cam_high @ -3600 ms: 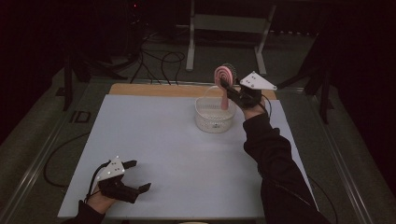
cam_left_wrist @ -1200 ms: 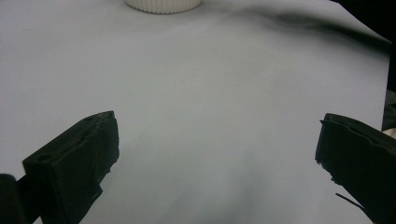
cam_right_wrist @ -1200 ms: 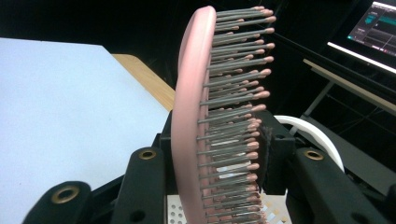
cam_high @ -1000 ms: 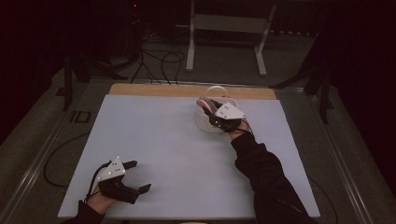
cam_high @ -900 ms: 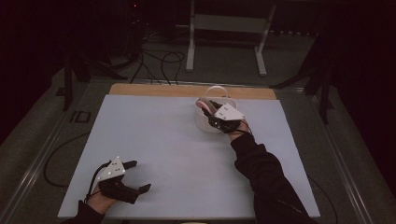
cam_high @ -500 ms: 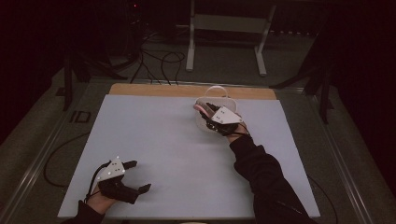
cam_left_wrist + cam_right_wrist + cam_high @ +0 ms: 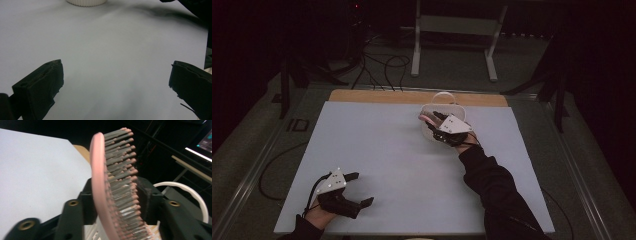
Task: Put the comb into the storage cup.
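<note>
left tool [image 7: 346, 192]: parked at the near edge of the bench [image 7: 377, 150], jaws spread wide with nothing between them. I'd say it's just keeping clear while my other hand works.
right tool [image 7: 432, 119]: clamped tight on the pink brush [image 7: 110, 185], which stands on edge between the jaws, bristles to one side. Guessing that's so it slips in edgewise.
white basket [image 7: 443, 112]: far side of the bench, right under the brush. Can't tell what's in it; my tool covers it.

Pink hairbrush [image 7: 110, 185], grey bristles, upright above white basket [image 7: 443, 97].
</note>
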{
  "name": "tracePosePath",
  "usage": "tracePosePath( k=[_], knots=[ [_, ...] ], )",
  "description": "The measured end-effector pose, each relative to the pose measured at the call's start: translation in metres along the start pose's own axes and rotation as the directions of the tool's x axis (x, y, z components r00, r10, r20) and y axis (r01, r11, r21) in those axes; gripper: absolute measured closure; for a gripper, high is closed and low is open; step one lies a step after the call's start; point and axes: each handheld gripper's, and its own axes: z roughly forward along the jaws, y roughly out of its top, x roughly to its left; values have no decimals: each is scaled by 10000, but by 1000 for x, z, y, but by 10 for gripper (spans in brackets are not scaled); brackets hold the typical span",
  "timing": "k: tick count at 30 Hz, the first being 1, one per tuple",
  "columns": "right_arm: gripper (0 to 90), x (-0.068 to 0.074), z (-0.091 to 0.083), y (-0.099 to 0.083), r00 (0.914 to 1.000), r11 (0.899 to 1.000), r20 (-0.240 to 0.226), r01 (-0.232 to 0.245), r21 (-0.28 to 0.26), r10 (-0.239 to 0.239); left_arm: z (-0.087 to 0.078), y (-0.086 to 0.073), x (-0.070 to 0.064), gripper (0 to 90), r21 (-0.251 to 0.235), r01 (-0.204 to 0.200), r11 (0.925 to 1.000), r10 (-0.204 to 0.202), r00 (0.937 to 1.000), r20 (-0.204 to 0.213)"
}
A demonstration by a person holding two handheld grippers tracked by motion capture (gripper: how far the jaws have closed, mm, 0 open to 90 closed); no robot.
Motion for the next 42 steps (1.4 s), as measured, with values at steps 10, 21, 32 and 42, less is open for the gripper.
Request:
tracePosePath(
  k=[10,21,32,42],
  knots=[
    [315,1,2,0,9998,9997,168,-54,232,50,1,0,0,4,14,-22,10000,22,10000,9],
    [111,0,1,6,9991,9984,-205,-360,434,369,0,0,0,4,10,-25,10000,25,10000,9],
    [82,-2,-4,10,9953,9967,-722,-604,535,642,0,0,0,4,-10,-29,10000,29,10000,-17],
    [83,-6,-7,17,9894,9916,-975,-994,832,1074,-1,0,0,4,23,-18,10000,18,10000,-57]
  ],
)
